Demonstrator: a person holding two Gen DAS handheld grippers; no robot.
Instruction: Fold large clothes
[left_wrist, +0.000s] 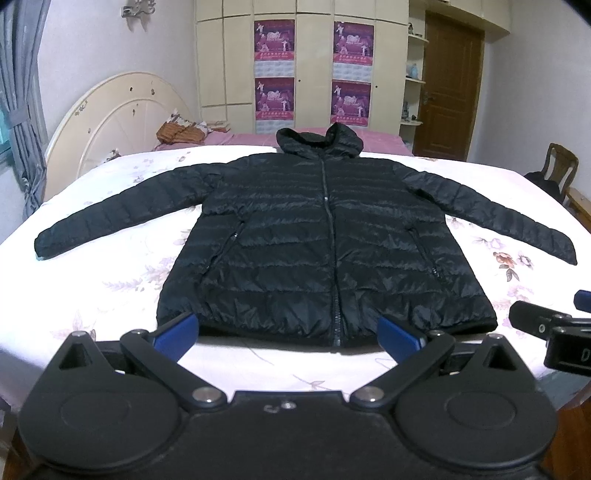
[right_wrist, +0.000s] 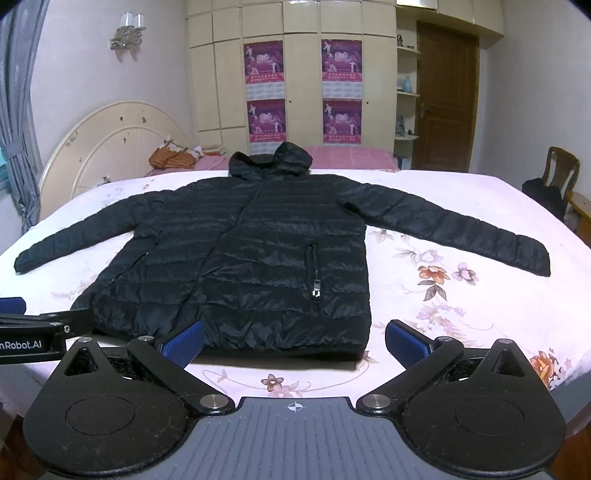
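1. One black jacket (left_wrist: 325, 236) lay flat on the bed (left_wrist: 110, 266), front up and zipped, both sleeves spread wide, hood toward the headboard (left_wrist: 110, 114).
2. The left gripper (left_wrist: 288, 334) hovered just short of the hem, jaws released (nothing between them).
3. The right gripper (right_wrist: 293, 341) hung near the hem's right corner, jaws likewise released, holding nothing.

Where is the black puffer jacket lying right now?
In both wrist views the black puffer jacket lies flat, sleeves spread, on the floral bedsheet, hood toward the wardrobe, hem nearest both open grippers.
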